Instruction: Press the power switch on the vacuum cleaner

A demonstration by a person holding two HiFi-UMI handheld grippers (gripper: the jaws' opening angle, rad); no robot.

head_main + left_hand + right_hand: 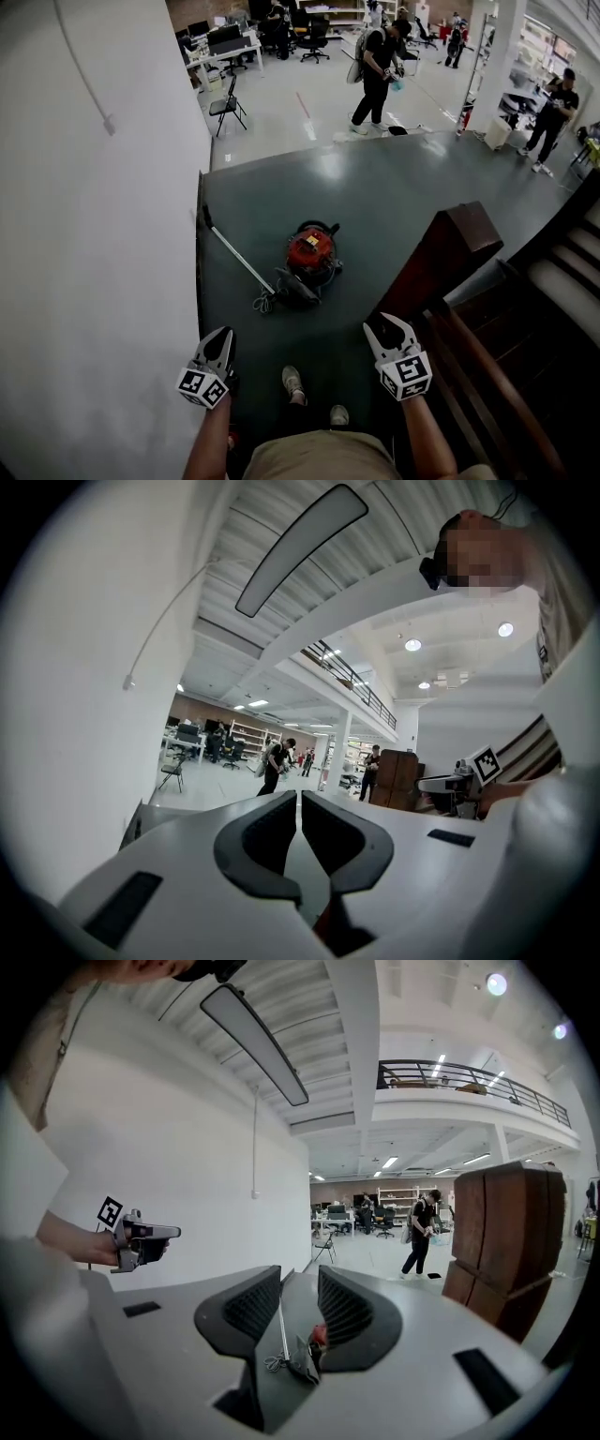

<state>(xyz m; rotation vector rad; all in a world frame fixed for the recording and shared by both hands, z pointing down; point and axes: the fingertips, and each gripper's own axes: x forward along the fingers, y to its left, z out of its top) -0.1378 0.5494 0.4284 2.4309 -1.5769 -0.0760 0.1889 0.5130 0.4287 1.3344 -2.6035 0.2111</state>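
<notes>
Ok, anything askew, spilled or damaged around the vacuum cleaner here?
Nothing spilled or visibly broken. The red canister vacuum cleaner sits upright on the dark floor. Its wand lies flat, angled toward the white wall, and a loose tangle of cord sits at its near end. Untidy, but not damaged.

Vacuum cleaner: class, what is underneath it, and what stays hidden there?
The red vacuum cleaner stands on the dark floor, with its wand lying on the floor beside it. Its body covers the patch of floor directly beneath.
</notes>
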